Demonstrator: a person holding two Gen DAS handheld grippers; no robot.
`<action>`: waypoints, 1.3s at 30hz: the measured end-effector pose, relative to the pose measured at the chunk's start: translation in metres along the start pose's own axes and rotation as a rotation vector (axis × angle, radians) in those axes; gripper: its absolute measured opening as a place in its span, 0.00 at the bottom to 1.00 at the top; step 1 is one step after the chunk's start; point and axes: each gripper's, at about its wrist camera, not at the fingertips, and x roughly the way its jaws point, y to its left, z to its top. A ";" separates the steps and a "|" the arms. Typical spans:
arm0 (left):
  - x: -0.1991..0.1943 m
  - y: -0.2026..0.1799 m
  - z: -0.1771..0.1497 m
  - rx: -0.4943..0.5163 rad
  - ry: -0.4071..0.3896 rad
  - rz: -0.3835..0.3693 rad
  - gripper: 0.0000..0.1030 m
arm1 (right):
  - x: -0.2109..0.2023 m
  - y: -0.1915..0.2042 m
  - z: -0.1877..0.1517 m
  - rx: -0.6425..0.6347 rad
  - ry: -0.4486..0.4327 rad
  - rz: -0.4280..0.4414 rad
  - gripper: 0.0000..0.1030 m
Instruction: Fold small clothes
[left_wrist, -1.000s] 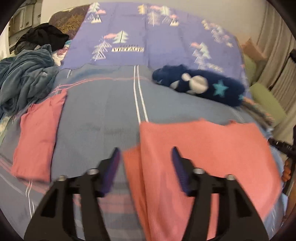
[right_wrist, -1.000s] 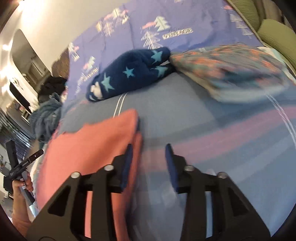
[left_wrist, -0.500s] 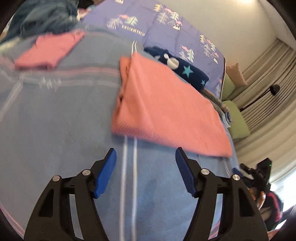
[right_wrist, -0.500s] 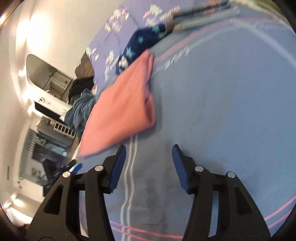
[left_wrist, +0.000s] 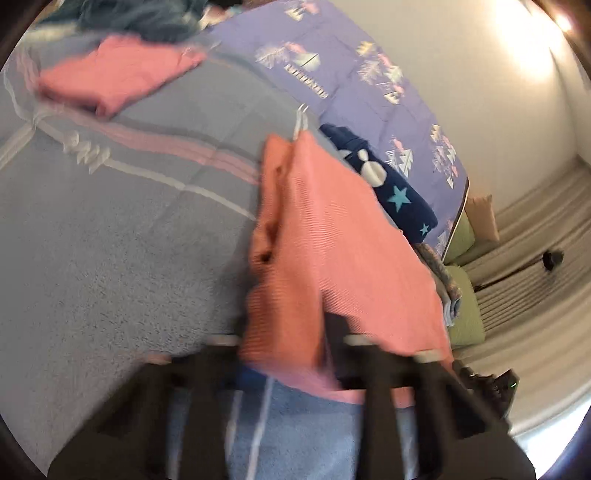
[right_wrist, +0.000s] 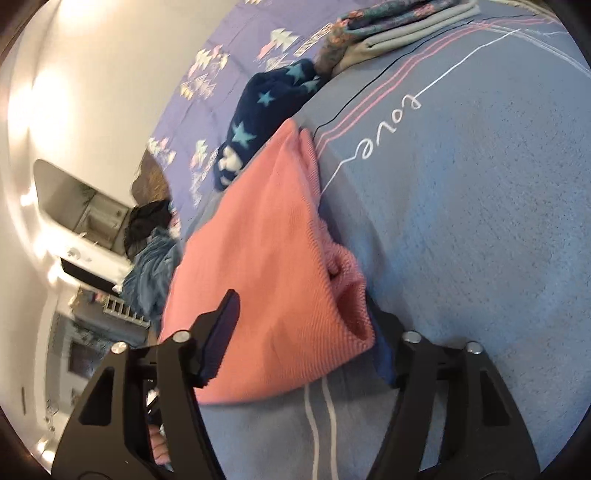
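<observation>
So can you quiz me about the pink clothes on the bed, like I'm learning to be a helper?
1. True or false: the pink garment lies between the two fingers of the right gripper.
2. Pick one: the dark blue item behind it has A) stars, B) stripes, C) flowers.
3. Fill the gap: the white word stitched on the blue blanket is "____".

Key: 1 true; 2 A; 3 love.
</observation>
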 end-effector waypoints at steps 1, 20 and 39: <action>0.002 0.006 0.001 -0.050 0.013 -0.037 0.08 | 0.006 -0.002 0.001 0.014 0.045 0.015 0.09; -0.014 -0.088 -0.156 0.226 0.284 -0.106 0.06 | -0.169 -0.128 -0.011 -0.037 -0.016 -0.158 0.13; -0.065 -0.093 -0.165 0.338 0.171 -0.023 0.05 | -0.138 0.032 -0.099 -0.954 -0.056 -0.087 0.61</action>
